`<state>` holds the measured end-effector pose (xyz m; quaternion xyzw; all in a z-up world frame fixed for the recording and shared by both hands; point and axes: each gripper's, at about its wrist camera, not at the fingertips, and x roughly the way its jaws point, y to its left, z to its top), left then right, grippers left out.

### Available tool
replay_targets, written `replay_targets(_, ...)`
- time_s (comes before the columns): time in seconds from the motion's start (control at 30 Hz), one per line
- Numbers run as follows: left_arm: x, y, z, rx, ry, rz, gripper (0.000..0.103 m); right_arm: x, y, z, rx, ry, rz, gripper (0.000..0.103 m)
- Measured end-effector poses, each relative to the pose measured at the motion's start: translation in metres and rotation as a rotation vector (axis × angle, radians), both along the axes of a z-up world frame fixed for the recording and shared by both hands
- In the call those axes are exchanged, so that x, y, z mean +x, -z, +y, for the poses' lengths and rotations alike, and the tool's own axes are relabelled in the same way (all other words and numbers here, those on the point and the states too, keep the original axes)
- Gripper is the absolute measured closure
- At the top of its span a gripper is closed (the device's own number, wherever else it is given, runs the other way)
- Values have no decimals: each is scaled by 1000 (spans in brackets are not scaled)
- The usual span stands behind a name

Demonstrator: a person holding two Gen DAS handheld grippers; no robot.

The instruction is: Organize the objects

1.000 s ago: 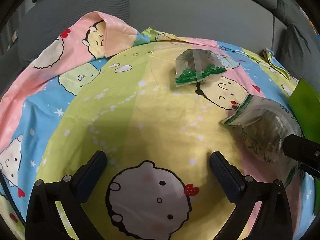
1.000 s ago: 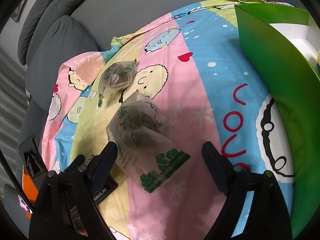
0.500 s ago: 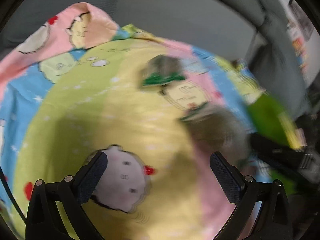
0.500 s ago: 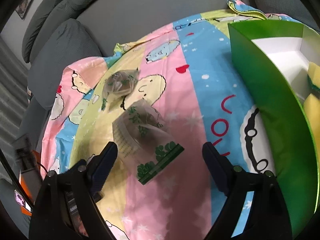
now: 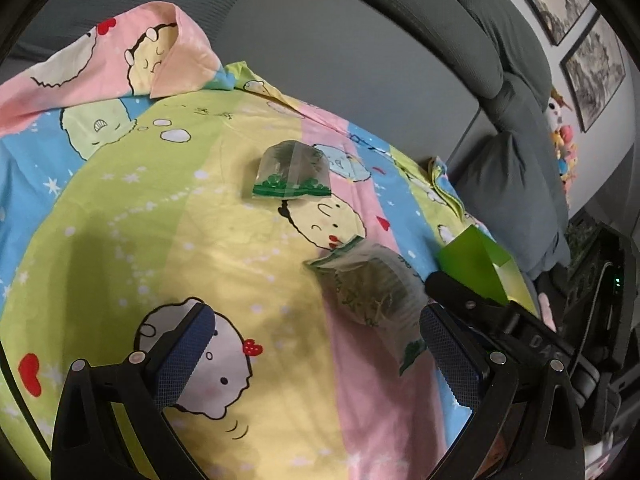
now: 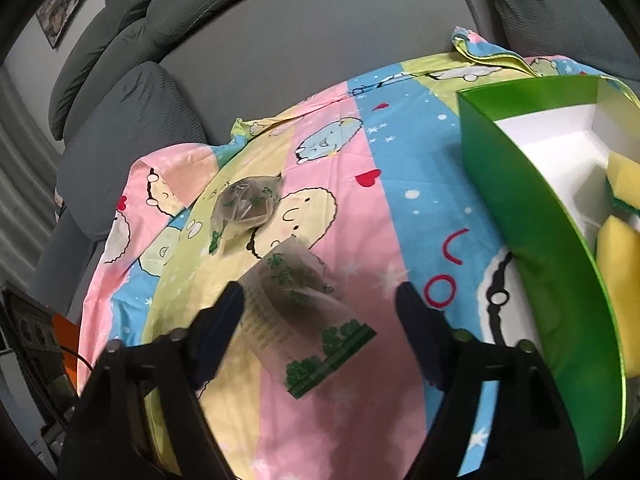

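Two clear plastic bags with green print lie on a cartoon-print cloth. The nearer bag (image 6: pixel 304 312) lies flat between the fingers of my open right gripper (image 6: pixel 320 316), below them; it also shows in the left wrist view (image 5: pixel 368 292). The farther bag (image 6: pixel 246 206) lies behind it, also seen in the left wrist view (image 5: pixel 294 176). My left gripper (image 5: pixel 316 348) is open and empty over the cloth, left of the nearer bag. A green box (image 6: pixel 516 216) with white inside holds yellow sponges (image 6: pixel 618 248) at the right.
The cloth (image 5: pixel 180 220) covers a surface in front of a grey sofa (image 6: pixel 132 92). The green box's corner (image 5: pixel 476 260) shows at the right of the left wrist view, with my right gripper's body (image 5: pixel 500 320) beside it. Framed pictures (image 5: pixel 592 68) hang at far right.
My left gripper swung and now views further right, showing more of the sofa and the right gripper. My right gripper pulled back and up a little; more of the green box shows.
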<state>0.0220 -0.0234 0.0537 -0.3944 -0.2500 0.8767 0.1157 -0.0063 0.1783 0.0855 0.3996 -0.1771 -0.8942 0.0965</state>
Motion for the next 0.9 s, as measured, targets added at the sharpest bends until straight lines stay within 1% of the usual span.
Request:
replay_targets(0.1,0,0,1,29,18,6,1,0,-2,-7,29,-6,26,37)
replay_targets(0.17,-1,0,3,35,33,2,1,1,-4,-9,43,6,47,44)
replay_targets(0.2,-1,1,4,41,35,2,1,1,-5,-10,46,8,52,53)
replay_targets(0.23,-1,1,3,48,36,4,3,0,-6,-10,54,9,60,56)
replay_targets(0.27,-1,1,3,57,36,8,4,0,-6,-11,58,12,65,56)
replay_targets(0.4,0,0,2,76,43,14,7,-1,-6,-10,48,4,61,56)
replay_targets(0.47,1,-1,3,81,49,21,9,-1,-6,-10,39,-4,56,55)
replay_targets(0.6,0,0,5,91,60,17,9,-1,-6,-10,19,-13,44,54)
replay_targets(0.67,0,1,6,95,65,14,9,-1,-5,-9,0,-17,35,49)
replay_targets(0.7,0,1,6,96,68,14,9,-1,-5,-9,-13,-21,32,43)
replay_targets(0.73,0,1,7,96,70,15,9,-1,-5,-8,-24,-24,31,41)
replay_targets(0.87,0,2,10,97,79,14,9,-1,-6,-9,-28,-31,26,37)
replay_targets(0.9,-1,3,11,99,81,11,9,-2,-5,-8,-30,-34,22,34)
